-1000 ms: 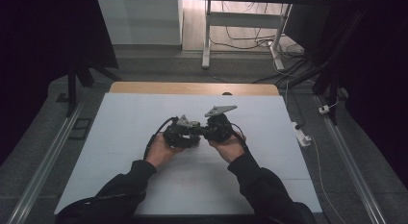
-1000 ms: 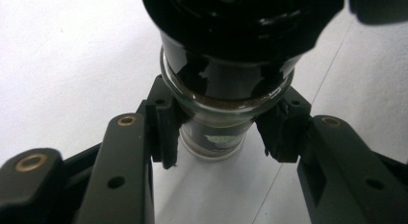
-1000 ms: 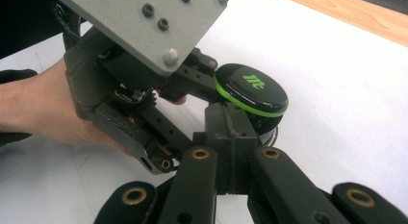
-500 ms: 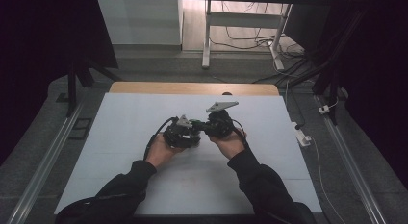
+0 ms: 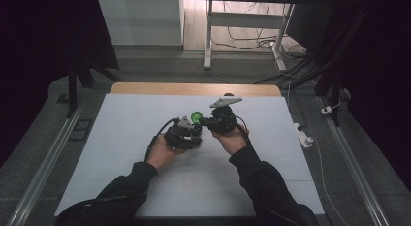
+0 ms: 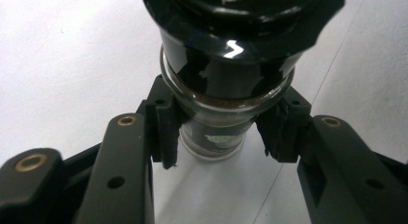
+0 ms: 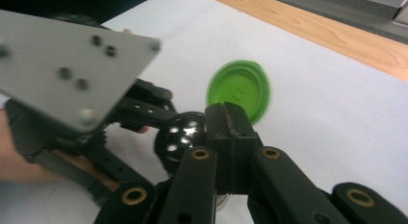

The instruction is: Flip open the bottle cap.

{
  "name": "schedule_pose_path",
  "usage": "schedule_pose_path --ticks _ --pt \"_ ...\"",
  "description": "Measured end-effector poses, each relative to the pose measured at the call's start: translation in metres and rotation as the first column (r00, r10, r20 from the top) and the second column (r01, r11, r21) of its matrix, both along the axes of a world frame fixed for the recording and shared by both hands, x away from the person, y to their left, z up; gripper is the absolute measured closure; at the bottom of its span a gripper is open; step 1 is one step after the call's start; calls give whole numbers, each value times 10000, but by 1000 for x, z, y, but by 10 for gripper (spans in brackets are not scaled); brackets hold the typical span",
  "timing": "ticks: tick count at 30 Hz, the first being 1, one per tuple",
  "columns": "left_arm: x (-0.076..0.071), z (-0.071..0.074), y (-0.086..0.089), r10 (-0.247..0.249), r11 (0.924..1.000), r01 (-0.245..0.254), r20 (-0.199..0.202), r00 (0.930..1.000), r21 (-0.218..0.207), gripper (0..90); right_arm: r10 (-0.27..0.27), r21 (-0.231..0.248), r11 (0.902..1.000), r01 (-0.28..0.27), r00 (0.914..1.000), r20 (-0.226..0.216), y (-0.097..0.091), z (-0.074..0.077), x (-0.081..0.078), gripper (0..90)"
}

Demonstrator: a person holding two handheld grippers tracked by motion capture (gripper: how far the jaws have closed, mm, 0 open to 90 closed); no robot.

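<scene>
two grippers meet over the white table: the left gripper pinches a small glass jar below its black cap, while the right gripper, jaws pressed together, holds the flipped-up green lid.

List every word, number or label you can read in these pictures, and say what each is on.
No text can be read anywhere.
Jar: a small printed label low on the glass, too blurred to read.
Green lid: faint raised marks at its centre, too small to read.
</scene>
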State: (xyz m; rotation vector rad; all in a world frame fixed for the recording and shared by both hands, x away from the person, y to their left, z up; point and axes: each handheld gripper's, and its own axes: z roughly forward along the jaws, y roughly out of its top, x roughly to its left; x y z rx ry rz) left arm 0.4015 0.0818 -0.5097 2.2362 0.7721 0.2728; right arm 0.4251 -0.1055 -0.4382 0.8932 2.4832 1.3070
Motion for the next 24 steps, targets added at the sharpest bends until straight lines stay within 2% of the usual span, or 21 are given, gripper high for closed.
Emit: schedule_pose_path --ticks 6,11,16,21,24 --pt "0 0 0 -30 10000 30 -17 10000 24 536 -112 -31 9999 112 9999 -131 -4 -3 3 900" --pt "1 1 0 -22 10000 21 -68 10000 -26 534 29 -107 9999 -29 10000 29 -3 -2 -1 899" --pt "2 2 0 -84 9999 84 -108 9999 80 512 96 -14 10000 -95 9999 109 -6 5 -8 790" --pt "-1 9 3 31 10000 -31 -70 10000 45 410 112 -147 9998 -110 9999 119 -9 6 -15 717" --pt "-4 15 9 55 9999 -58 -243 9997 -127 372 127 -253 9996 -123 9998 146 -9 6 -19 661"
